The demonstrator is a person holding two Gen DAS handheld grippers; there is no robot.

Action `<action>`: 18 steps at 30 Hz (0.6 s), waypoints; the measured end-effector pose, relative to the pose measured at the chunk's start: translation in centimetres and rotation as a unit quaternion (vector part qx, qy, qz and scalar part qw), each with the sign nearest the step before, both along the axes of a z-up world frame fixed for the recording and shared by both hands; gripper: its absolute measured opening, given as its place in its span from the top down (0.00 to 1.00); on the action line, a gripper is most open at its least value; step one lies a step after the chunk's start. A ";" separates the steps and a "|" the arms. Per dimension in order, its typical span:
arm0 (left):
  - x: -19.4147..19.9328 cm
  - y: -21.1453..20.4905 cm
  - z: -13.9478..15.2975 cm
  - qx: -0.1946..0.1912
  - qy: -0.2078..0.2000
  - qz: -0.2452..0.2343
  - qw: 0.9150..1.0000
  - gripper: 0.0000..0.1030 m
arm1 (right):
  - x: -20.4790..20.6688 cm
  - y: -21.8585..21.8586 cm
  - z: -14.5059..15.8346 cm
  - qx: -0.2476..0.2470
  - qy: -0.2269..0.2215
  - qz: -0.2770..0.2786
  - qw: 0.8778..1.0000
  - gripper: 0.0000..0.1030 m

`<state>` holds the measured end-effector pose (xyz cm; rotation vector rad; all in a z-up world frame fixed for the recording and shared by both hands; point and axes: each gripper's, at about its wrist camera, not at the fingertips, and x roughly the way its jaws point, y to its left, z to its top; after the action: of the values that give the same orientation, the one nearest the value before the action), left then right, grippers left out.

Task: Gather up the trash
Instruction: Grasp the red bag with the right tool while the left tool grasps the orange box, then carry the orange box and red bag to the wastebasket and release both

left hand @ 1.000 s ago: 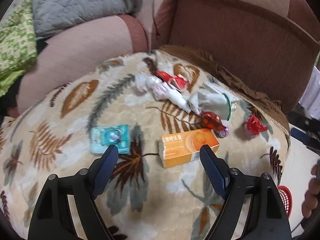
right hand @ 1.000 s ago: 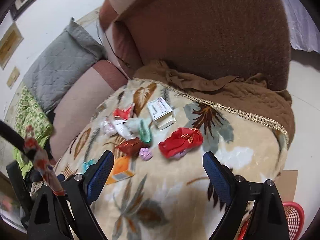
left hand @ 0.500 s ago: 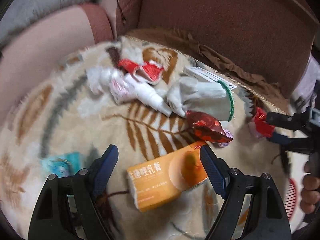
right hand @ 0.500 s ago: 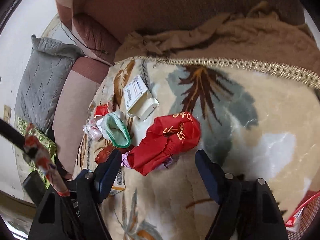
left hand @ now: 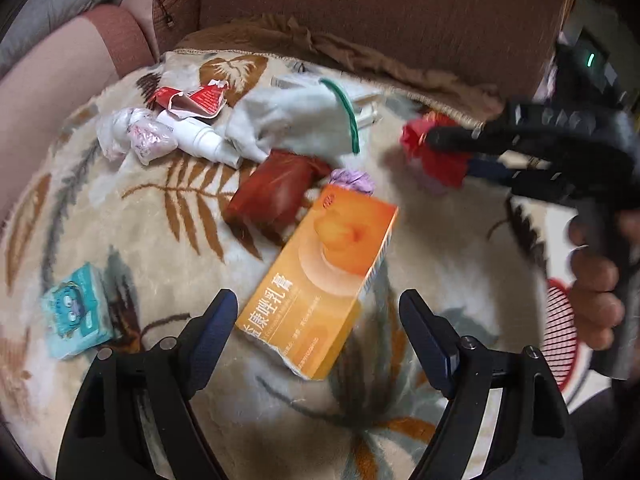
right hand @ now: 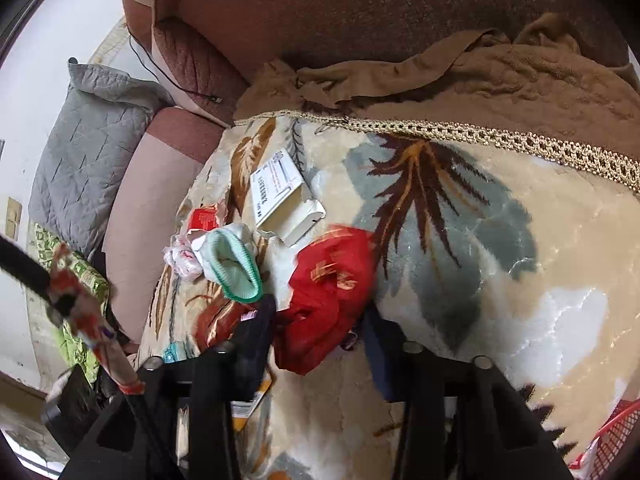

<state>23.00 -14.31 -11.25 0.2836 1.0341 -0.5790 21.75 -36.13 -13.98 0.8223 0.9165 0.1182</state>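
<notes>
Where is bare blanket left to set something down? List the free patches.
Free: the blanket between the red wrapper and its gold trim; also between the teal packet and the plastic wad. Crowded: around the orange box and glove.

Both grippers are built of matte black plastic arms tipped with dark blue pads. On the left gripper (left hand: pixel 316 330), round silver screw heads are set where each finger (left hand: pixel 210 330) meets its arm. On the right gripper (right hand: pixel 320 322), matching screws are seen, and a green indicator light is carried at two o'clock in the left view.
</notes>
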 end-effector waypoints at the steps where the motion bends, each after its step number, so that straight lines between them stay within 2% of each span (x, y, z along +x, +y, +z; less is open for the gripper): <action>1: -0.1 -0.1 -0.1 0.004 -0.002 0.010 1.000 0.23 | -0.1 0.1 0.3 -0.007 -0.002 0.004 1.000 0.59; 2: 0.1 -0.1 -0.3 0.001 -0.003 0.027 1.000 0.31 | -0.1 0.3 0.5 -0.014 -0.004 0.006 1.000 0.60; 4: 0.4 -0.2 -0.5 -0.007 -0.008 0.058 0.998 0.33 | -0.3 0.7 1.1 -0.032 -0.010 0.013 0.999 0.61; 9: -1.0 -0.4 0.2 0.005 -0.040 0.063 0.997 0.44 | -1.2 1.5 3.6 -0.102 -0.032 0.009 0.994 0.61; 11: -1.1 0.1 0.7 -0.001 -0.039 0.069 0.997 0.47 | -1.9 2.0 4.9 -0.131 -0.045 0.008 0.990 0.61; 14: -1.7 1.3 2.0 -0.020 -0.040 0.091 0.995 0.48 | -2.9 2.8 6.3 -0.163 -0.060 0.010 0.985 0.61; 18: -3.2 3.4 4.5 -0.035 -0.059 0.137 0.988 0.48 | -4.5 3.8 8.0 -0.194 -0.083 0.010 0.978 0.61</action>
<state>19.77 -10.88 -6.75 0.1085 0.9164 -0.3445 17.21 -32.32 -6.02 0.4341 0.7578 0.0224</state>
